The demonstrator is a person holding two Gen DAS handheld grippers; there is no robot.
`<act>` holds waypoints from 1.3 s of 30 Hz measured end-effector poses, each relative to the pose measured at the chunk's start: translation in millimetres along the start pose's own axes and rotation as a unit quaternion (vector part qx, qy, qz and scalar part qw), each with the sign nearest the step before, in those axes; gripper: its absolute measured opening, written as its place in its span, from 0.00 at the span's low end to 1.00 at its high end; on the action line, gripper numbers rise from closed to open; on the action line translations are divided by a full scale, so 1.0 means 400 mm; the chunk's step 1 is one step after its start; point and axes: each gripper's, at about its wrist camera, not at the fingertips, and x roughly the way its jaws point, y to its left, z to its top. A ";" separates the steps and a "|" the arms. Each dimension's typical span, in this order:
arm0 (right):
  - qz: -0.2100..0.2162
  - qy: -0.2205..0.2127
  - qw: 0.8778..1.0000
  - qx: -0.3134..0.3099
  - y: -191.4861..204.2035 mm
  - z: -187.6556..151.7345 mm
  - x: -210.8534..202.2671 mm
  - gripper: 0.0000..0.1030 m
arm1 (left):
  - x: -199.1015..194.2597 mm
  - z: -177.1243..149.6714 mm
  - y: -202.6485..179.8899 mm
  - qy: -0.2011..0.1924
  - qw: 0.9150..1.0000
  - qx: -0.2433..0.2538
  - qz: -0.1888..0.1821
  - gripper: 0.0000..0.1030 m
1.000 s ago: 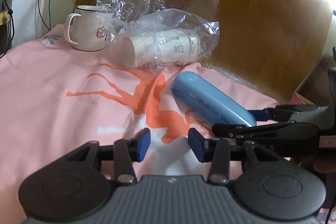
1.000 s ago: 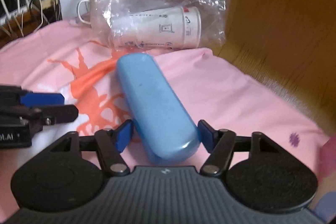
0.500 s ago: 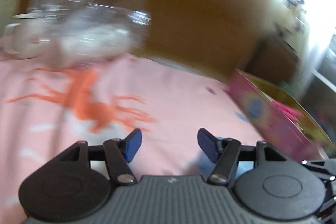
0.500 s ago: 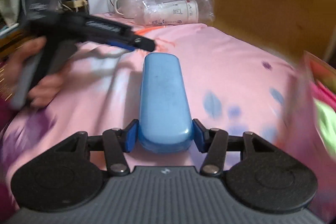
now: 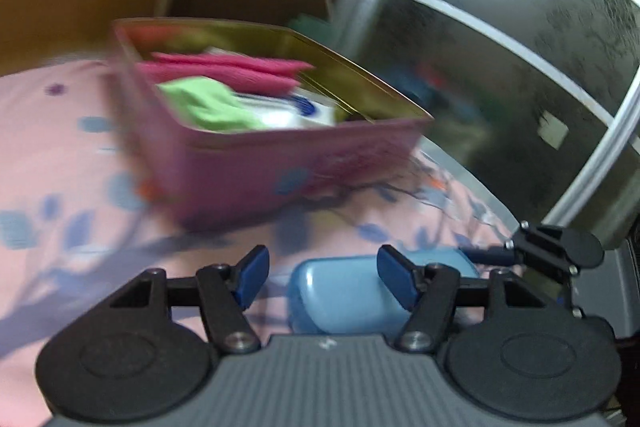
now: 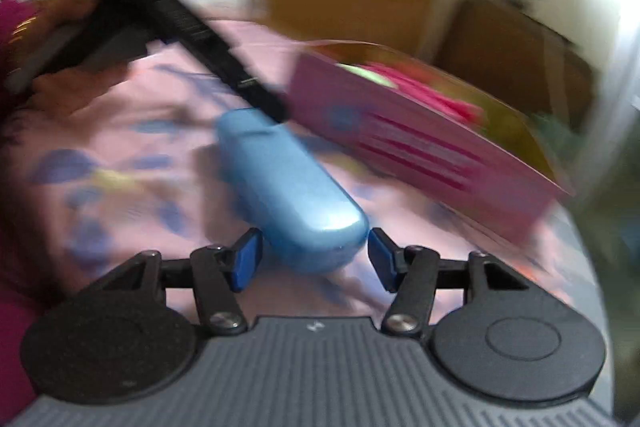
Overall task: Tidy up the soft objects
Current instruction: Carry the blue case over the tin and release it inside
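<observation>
A bed covered by a pink sheet carries everything here. The sheet is printed with scattered blue leaf shapes and a small purple flower near its far edge; motion blur smears the pattern in both views.

A pink tin box stands directly on the sheet, lid off, its inside walls golden. Folded pink and green cloth and something white with a blue mark lie in it.

A blue oblong case is near the tin's side, over the sheet; whether it rests on the fabric or is lifted off it cannot be told. In the left wrist view the same case shows low in the foreground.
</observation>
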 end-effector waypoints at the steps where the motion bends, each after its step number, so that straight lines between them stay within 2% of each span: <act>1: -0.012 -0.003 1.000 0.027 -0.021 -0.014 -0.008 0.59 | 0.028 0.001 -0.032 0.008 1.000 0.008 -0.006 0.60; 3: -0.013 -0.018 0.997 0.069 -0.047 -0.038 -0.025 0.63 | 0.070 0.004 -0.076 0.020 1.000 0.012 -0.014 0.68; 4: -0.010 -0.027 0.996 0.086 -0.055 -0.049 -0.030 0.66 | 0.083 0.003 -0.093 0.023 1.000 0.011 -0.017 0.76; 5: -0.009 -0.033 0.995 0.097 -0.058 -0.056 -0.030 0.69 | 0.088 -0.001 -0.109 0.023 1.000 0.010 -0.018 0.78; 10: 0.003 -0.050 0.993 0.105 -0.045 -0.078 -0.016 0.69 | 0.091 -0.002 -0.118 0.028 0.999 -0.021 -0.007 0.78; 14: 0.019 -0.071 0.993 0.096 -0.052 -0.082 -0.032 0.72 | 0.052 -0.008 -0.114 0.025 0.999 -0.046 -0.002 0.83; 16: 0.027 -0.072 0.993 0.091 -0.062 -0.082 -0.018 0.75 | 0.040 -0.016 -0.116 0.026 0.998 -0.054 0.002 0.83; 17: 0.029 -0.070 0.993 0.089 -0.061 -0.081 -0.010 0.76 | 0.037 -0.018 -0.114 0.028 0.998 -0.056 -0.001 0.79; 19: 0.037 -0.063 0.994 0.086 -0.062 -0.077 0.010 0.74 | 0.050 -0.023 -0.112 0.038 0.998 -0.059 -0.008 0.74; 21: 0.045 -0.059 0.993 0.094 -0.061 -0.072 0.016 0.72 | 0.080 -0.031 -0.112 0.051 0.997 -0.061 -0.009 0.74; 24: 0.044 -0.071 0.990 0.115 -0.083 -0.058 -0.003 0.70 | 0.089 -0.024 -0.140 0.044 0.998 -0.035 0.007 0.73; 28: 0.023 -0.104 0.987 0.117 -0.132 0.005 -0.041 0.69 | 0.068 0.038 -0.164 0.021 1.000 -0.022 0.005 0.74; 32: 0.004 -0.103 0.990 0.101 -0.239 0.103 -0.014 0.69 | 0.074 0.157 -0.189 -0.006 1.000 0.001 0.003 0.76; 36: 0.031 -0.043 0.990 0.134 -0.366 0.175 0.097 0.69 | 0.146 0.289 -0.180 -0.017 1.000 0.001 0.015 0.78; 39: 0.053 0.011 0.987 0.152 -0.428 0.202 0.182 0.69 | 0.239 0.359 -0.137 0.015 0.999 -0.028 0.036 0.82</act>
